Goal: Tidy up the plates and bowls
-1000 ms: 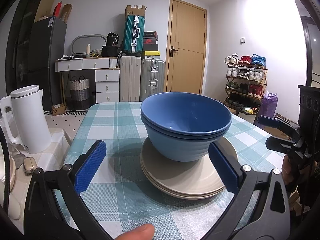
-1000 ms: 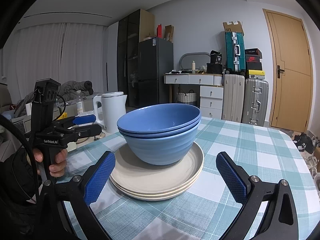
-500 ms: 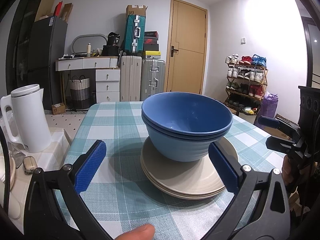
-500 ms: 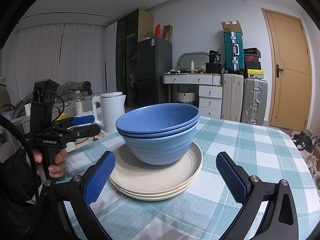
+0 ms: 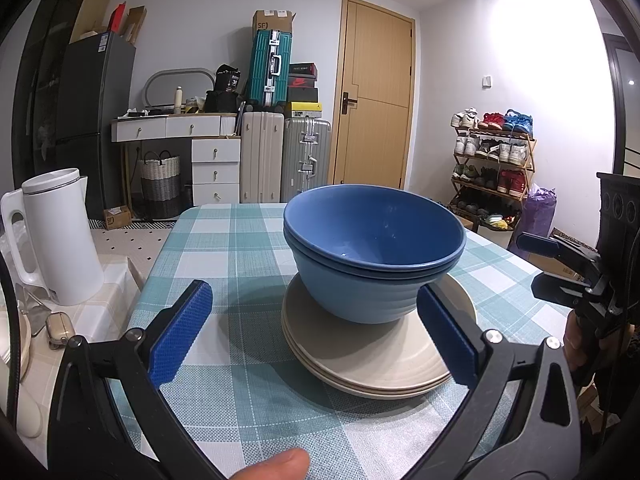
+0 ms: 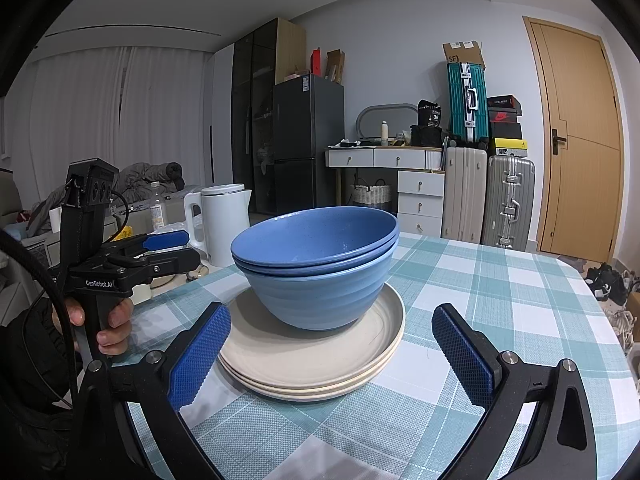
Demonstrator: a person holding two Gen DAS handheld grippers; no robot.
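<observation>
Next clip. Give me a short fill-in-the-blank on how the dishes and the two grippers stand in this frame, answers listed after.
1. The blue bowls are nested and sit on a stack of ____ plates.
2. The number of blue bowls in the nest is ____.
3. The left gripper and the right gripper both have their jaws ____, with nothing held.
4. The tablecloth has a ____ pattern.

Missing words: cream; two; open; checked

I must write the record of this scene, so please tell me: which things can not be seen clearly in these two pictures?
- Plates: both views, the blue bowls cover their middle; exact count unclear.
- Lower bowl's inside: both views, hidden by the bowl nested in it.
- Table near edge: both views, cut off behind the open left gripper and open right gripper.
</observation>
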